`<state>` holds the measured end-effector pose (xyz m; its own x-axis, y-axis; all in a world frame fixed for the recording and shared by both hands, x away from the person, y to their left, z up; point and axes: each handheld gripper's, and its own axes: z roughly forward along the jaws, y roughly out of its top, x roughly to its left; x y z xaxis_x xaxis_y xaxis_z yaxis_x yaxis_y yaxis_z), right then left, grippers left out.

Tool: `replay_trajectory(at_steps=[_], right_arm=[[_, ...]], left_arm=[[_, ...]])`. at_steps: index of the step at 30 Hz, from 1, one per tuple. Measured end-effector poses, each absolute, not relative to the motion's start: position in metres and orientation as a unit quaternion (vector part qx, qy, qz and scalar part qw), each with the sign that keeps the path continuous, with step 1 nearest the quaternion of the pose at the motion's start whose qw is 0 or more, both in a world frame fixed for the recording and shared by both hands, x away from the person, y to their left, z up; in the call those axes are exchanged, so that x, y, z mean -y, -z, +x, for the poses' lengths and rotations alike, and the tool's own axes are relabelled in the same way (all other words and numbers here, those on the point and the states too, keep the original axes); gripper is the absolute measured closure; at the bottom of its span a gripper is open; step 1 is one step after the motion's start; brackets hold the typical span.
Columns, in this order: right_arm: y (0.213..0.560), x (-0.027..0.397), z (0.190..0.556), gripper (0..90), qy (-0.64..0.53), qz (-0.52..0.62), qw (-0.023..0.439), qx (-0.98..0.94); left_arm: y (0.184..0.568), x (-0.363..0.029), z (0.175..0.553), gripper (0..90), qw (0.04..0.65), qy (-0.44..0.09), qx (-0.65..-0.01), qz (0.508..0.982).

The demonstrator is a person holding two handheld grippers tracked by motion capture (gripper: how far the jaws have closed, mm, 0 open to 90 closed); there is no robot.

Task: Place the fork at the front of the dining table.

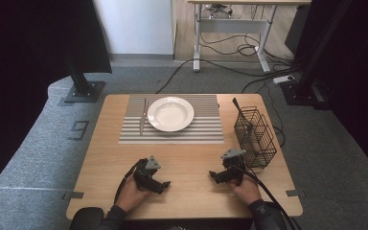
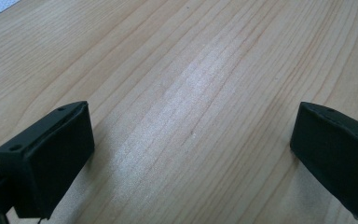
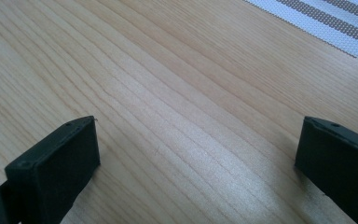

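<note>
Meanwhile both grippers, left [image 1: 159,183] and right [image 1: 219,176], rested empty with jaws wide apart on the near table [image 1: 187,158]. Far off, the knife [image 1: 143,117] lay left of the plate [image 1: 170,113]; thin, stiff, probably slippery, best pinched by its handle.

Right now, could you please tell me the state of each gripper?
Left gripper: open, jaws wide apart over bare table, holding nothing.
Right gripper: open, holding nothing.

We see a white plate [image 1: 170,113] and knife [image 1: 143,117] on a striped placemat [image 1: 206,130], a wire basket [image 1: 255,136] beside it
</note>
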<state>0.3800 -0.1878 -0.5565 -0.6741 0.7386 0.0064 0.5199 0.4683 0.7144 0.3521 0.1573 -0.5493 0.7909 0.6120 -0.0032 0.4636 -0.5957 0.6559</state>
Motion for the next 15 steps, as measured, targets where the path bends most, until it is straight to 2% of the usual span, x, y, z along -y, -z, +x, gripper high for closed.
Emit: replay_trajectory(at_steps=[15], right_arm=[[0.5565, 0.1875, 0.3776, 0.0, -0.354, 0.380, 0.157, -0.840]], left_arm=[[0.5491, -0.1555, 0.3531, 0.6, 0.334, -0.115, -0.308, 0.883]])
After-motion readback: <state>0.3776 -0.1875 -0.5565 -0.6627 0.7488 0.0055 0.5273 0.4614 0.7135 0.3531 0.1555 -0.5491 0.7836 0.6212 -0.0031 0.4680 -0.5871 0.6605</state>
